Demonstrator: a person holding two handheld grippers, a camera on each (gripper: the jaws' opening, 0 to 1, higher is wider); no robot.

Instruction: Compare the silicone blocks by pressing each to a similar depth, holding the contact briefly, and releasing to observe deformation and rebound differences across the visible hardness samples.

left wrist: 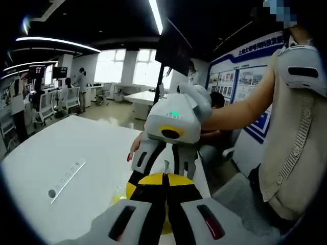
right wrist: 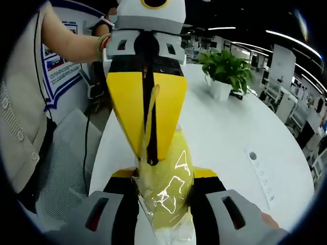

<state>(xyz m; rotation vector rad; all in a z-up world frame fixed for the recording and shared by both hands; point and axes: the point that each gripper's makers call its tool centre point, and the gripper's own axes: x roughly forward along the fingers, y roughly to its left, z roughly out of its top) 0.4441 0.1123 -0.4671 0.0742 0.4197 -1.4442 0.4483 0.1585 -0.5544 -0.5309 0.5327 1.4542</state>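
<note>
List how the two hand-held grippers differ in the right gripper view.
The right hand-held gripper clamps the yellowish silicone block between parted jaws; the left hand-held gripper has its jaws shut together, tips at the block. The right one rises from the bottom, the left comes from the top. Both are over the white table.

A translucent yellow silicone block (right wrist: 166, 191), apparently in clear wrap, sits between both claws.

The yellow silicone block (right wrist: 166, 191) is cut off at 6 o'clock, and the left gripper (right wrist: 148, 158) hides its upper part.
</note>
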